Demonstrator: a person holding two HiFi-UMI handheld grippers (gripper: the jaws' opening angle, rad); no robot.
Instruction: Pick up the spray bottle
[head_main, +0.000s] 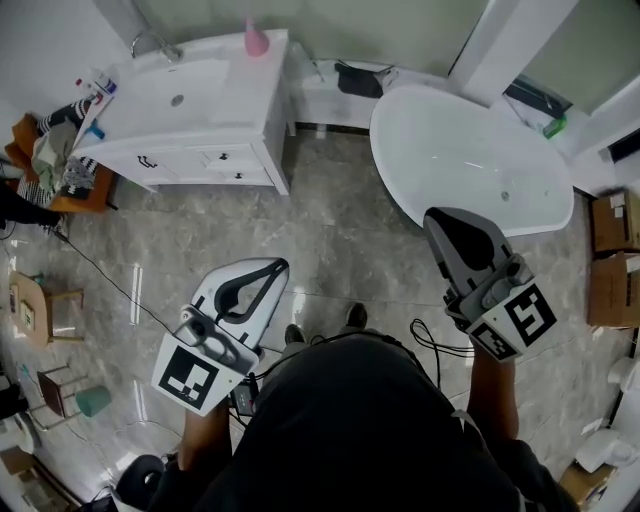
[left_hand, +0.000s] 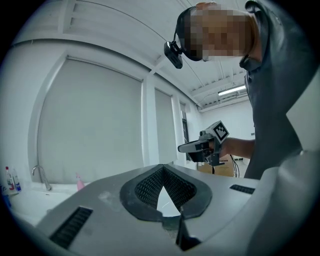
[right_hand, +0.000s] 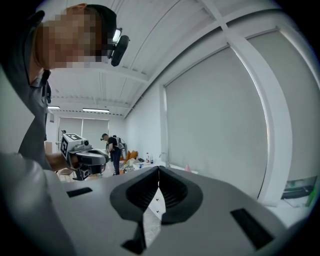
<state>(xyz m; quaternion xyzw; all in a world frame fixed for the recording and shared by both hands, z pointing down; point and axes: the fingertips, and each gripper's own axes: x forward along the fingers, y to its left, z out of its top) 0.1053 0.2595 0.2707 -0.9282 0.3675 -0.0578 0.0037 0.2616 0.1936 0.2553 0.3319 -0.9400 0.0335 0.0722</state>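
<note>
Two grippers, one spray bottle (head_main: 256, 40) and the room's fixtures make up our list.

- Item one: the spray bottle is pink and stands upright at the far right corner of the vanity's tabletop (head_main: 225, 70), close to the wall. We log it as standing free, well apart from both grippers.
- Item two: the left gripper (head_main: 281, 265) is held about level over the marble floor (head_main: 330, 215), pointing toward the vanity. In its own view we find the jaws closed tip to tip and empty, with the pink bottle small and far off at that view's left.
- Item three: the right gripper (head_main: 432, 216) has its tip showing over the near rim of the white bathtub (head_main: 470, 150). We note its jaws pressed together, holding nothing.
- Item four: the basin (head_main: 180, 92) is sunk in the middle of the tabletop, with the faucet (head_main: 150, 43) at the far edge and small bottles (head_main: 100, 85) at the left edge.
- Item five, sundries: we count a green object (head_main: 555, 127) on the ledge behind the bathtub and cardboard boxes (head_main: 612, 220) at the right. A wooden stool (head_main: 40, 300) stands at the left and a cable (head_main: 100, 268) runs across the floor. A second person (right_hand: 111, 149) stands far back in the right gripper view.
</note>
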